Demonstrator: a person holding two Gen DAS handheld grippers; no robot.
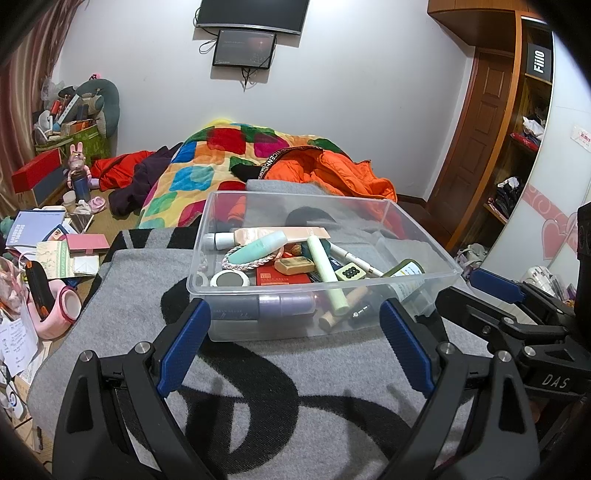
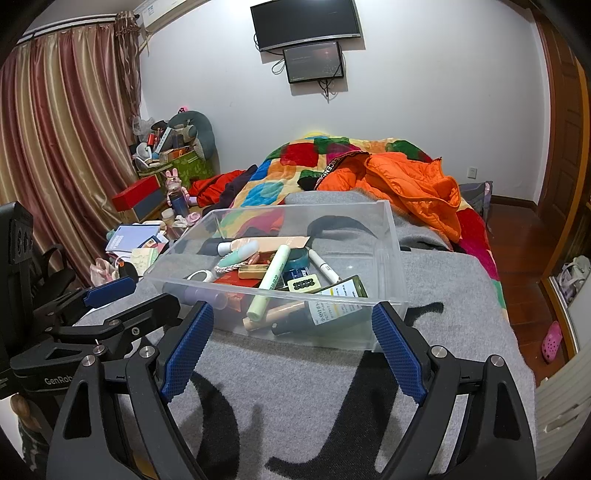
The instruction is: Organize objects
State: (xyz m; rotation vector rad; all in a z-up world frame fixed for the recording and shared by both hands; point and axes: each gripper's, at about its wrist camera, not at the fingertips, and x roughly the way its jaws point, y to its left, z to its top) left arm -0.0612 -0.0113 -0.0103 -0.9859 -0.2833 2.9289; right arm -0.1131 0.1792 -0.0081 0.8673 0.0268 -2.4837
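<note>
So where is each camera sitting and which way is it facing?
Left wrist view: sits on the left tool, facing forward and down at the clear bin on the gray blanket; its open blue fingers show, with the right tool alongside.
Right wrist view: sits on the right tool, same heading; its open fingers and the left tool show.
Both share the bin, the bed and the wall screens.

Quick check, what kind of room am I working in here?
A lived-in bedroom, most likely: a bed with a patchwork quilt, a wall-mounted TV, and curtains on the left.
</note>
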